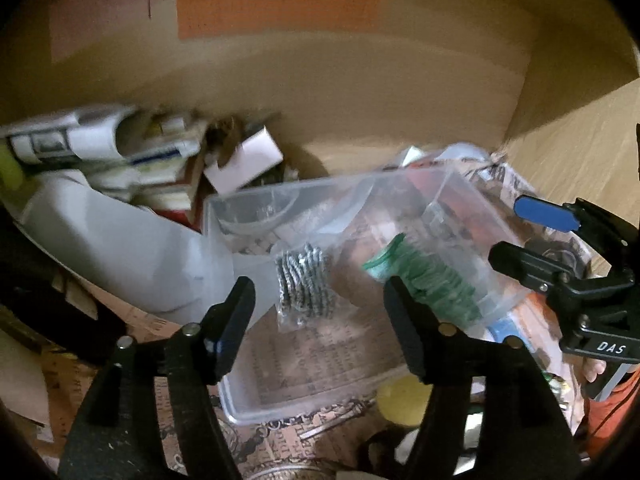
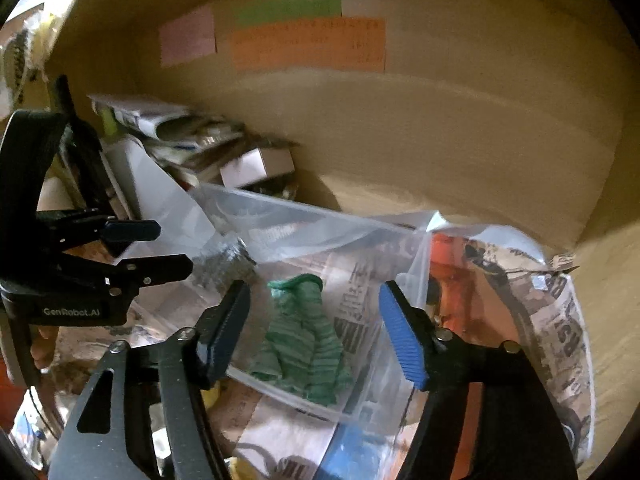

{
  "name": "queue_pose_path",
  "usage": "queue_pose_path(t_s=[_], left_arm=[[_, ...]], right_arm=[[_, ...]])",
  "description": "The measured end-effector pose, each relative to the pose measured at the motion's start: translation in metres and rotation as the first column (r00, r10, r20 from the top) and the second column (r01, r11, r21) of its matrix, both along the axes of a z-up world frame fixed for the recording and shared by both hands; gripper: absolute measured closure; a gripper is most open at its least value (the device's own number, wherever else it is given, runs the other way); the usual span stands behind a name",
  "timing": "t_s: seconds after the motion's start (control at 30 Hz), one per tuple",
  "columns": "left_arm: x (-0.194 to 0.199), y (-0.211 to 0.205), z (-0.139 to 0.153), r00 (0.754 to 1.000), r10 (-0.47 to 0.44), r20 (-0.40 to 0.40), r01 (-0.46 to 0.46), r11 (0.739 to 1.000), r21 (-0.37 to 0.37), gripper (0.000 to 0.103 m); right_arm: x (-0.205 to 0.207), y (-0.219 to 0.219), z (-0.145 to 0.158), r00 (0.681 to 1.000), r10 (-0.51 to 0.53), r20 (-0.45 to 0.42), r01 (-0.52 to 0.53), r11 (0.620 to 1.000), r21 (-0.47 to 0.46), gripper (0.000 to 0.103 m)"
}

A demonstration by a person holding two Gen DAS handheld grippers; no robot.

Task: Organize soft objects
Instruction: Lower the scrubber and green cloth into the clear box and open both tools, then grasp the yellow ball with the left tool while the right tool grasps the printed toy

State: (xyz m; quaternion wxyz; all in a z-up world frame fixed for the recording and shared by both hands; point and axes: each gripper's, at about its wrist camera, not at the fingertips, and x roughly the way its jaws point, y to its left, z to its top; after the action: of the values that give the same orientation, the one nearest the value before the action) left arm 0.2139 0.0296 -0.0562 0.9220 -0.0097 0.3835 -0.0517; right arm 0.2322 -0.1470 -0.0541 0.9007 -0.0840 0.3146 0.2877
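Green cloth (image 2: 304, 336) lies in the clear bin (image 2: 280, 216), dead ahead between the right gripper (image 2: 316, 328) fingers, long axis pointing away; it's nearer than the left gripper (image 1: 320, 320). Both spread wide, holding nothing

On the back wall I see an orange paper sheet (image 2: 308, 45), a green strip (image 2: 288, 9) just above it and a pink note (image 2: 187, 40) to its left. Low on the left I make out a blurred heap of papers and booklets (image 1: 132, 156) with a small white box (image 2: 256, 168) at its right edge. Printed newspaper (image 2: 560, 320) lines the surface below.
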Motion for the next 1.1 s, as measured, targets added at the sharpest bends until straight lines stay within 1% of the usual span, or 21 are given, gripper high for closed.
queue_pose_path(t_s=[0.1,0.17,0.23,0.3,0.43,0.53,0.63,0.77,0.93,1.1], left_arm=[[-0.015,-0.002,0.014,0.998,0.006,0.058,-0.007,1.0,0.012,0.025],[-0.026,-0.004,0.023,0.995,0.009,0.098,-0.011,1.0,0.025,0.02],[-0.038,-0.007,0.031,0.991,0.008,0.135,-0.013,0.999,0.031,0.012],[-0.048,-0.009,0.036,0.987,0.009,0.16,-0.014,0.999,0.03,0.008],[-0.069,-0.013,0.04,0.981,0.004,0.194,-0.007,1.0,0.015,0.003],[-0.087,-0.018,0.039,0.977,0.001,0.214,-0.006,1.0,0.024,0.002],[-0.099,-0.021,0.032,0.978,-0.007,0.207,0.005,1.0,0.012,0.001],[-0.109,-0.025,0.018,0.982,-0.011,0.186,0.009,1.0,0.012,0.001],[-0.104,-0.028,-0.01,0.995,-0.017,0.095,0.018,1.0,-0.008,0.001],[-0.091,-0.029,-0.034,1.0,-0.014,0.02,0.014,0.999,-0.029,0.001]], right_arm=[[-0.016,-0.006,0.012,0.999,0.003,0.041,-0.004,1.0,0.027,0.028],[-0.028,-0.011,0.021,0.997,0.001,0.075,-0.004,0.999,0.044,0.021],[-0.038,-0.013,0.027,0.995,0.002,0.103,-0.007,0.999,0.05,0.021],[-0.049,-0.017,0.031,0.992,0.002,0.127,-0.009,0.998,0.054,0.02],[-0.069,-0.026,0.031,0.989,0.0,0.15,-0.01,0.998,0.065,0.016],[-0.079,-0.031,0.024,0.99,-0.002,0.138,-0.008,0.997,0.071,0.015],[-0.086,-0.035,0.011,0.995,-0.003,0.097,-0.004,0.997,0.071,0.015],[-0.093,-0.04,-0.011,1.0,-0.004,0.027,0.002,0.998,0.07,0.015],[-0.094,-0.044,-0.037,0.996,0.0,-0.085,0.008,0.996,0.092,0.015],[-0.096,-0.049,-0.054,0.989,0.003,-0.146,0.01,0.996,0.09,0.017]])
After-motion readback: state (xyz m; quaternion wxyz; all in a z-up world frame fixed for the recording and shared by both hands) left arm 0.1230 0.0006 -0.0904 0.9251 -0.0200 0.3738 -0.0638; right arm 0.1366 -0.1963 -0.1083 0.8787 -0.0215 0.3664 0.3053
